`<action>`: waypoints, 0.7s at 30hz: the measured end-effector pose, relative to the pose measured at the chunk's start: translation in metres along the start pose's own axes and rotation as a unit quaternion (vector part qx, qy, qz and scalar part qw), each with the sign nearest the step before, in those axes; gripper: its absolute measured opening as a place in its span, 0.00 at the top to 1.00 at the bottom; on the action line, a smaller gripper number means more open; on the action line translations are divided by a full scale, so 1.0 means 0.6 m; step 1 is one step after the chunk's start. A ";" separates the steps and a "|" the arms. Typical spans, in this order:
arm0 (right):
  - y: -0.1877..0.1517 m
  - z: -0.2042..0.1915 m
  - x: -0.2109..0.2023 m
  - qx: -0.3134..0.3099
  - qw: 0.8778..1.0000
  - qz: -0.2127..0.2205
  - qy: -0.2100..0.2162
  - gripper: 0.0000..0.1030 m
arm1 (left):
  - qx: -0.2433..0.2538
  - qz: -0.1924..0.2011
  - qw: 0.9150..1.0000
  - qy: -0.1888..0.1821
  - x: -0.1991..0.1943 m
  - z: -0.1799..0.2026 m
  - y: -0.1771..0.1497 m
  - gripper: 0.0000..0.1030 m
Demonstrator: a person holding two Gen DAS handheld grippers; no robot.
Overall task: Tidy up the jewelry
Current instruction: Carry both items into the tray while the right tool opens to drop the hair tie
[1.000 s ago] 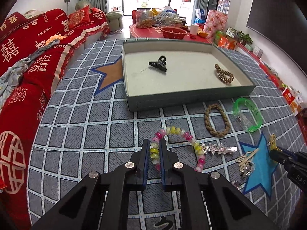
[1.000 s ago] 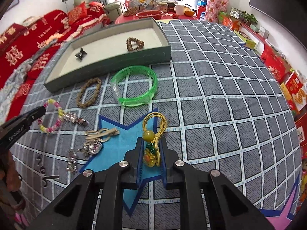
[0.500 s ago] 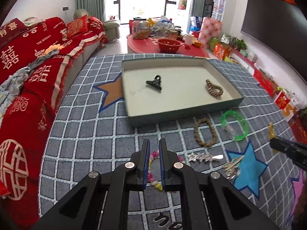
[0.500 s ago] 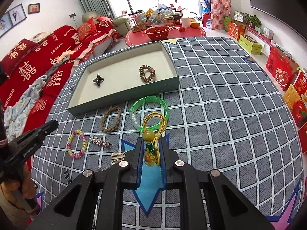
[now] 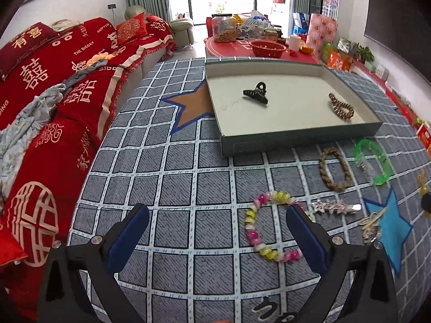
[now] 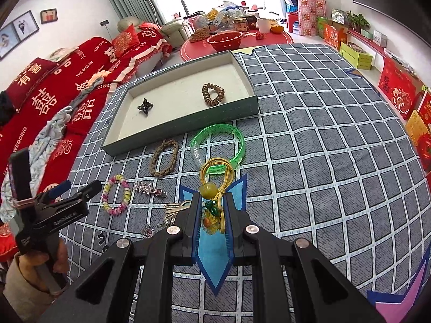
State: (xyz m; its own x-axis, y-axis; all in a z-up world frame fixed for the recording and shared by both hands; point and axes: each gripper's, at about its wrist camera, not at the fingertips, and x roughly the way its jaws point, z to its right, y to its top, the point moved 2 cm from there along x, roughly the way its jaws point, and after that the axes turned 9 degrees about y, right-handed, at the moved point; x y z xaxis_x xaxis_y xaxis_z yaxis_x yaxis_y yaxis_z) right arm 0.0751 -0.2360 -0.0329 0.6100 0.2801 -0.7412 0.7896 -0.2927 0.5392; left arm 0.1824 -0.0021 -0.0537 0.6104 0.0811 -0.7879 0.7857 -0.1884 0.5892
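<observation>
My left gripper (image 5: 216, 212) is open and empty above the mat, with the pink-yellow beaded bracelet (image 5: 265, 226) just inside its right finger. My right gripper (image 6: 212, 207) is shut on a yellow hair tie with beads (image 6: 212, 188), held above the blue star. The grey-green tray (image 5: 296, 137) holds a black claw clip (image 5: 256, 92) and a brown coil tie (image 5: 340, 106). On the mat lie a braided brown ring (image 5: 334, 169), a green bangle (image 5: 373, 161) and a silver star clip (image 5: 334, 206).
Gold and silver small pieces (image 6: 167, 212) lie left of my right gripper. A red-covered sofa (image 5: 40, 94) runs along the left. A red low table (image 5: 258, 48) with jars and a bowl stands behind the tray. Boxes (image 6: 398, 88) line the right wall.
My left gripper has opened wide and now sits lower and left of the beaded bracelet. My right gripper has kept hold of the yellow hair tie and risen slightly.
</observation>
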 end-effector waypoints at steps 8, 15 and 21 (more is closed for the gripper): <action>-0.003 -0.002 0.001 0.000 1.000 0.001 0.001 0.83 | 0.040 -0.035 0.997 -0.053 0.025 0.029 -0.005 0.75; 0.017 -0.009 0.001 -0.003 1.000 0.005 0.010 0.83 | 0.025 -0.019 0.994 -0.101 0.001 0.033 0.000 0.79; 0.066 -0.017 0.002 -0.011 1.000 0.014 0.021 0.83 | -0.003 0.022 0.991 -0.131 -0.049 0.020 0.057 0.79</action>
State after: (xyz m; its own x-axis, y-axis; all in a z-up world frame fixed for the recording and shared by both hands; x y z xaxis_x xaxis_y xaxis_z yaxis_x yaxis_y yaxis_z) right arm 0.1079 -0.2378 -0.0085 0.6332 0.3102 -0.7091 0.7736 -0.2800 0.5684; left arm 0.1900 -0.0226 -0.0125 0.5980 -0.1840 -0.7801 0.7596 -0.1805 0.6249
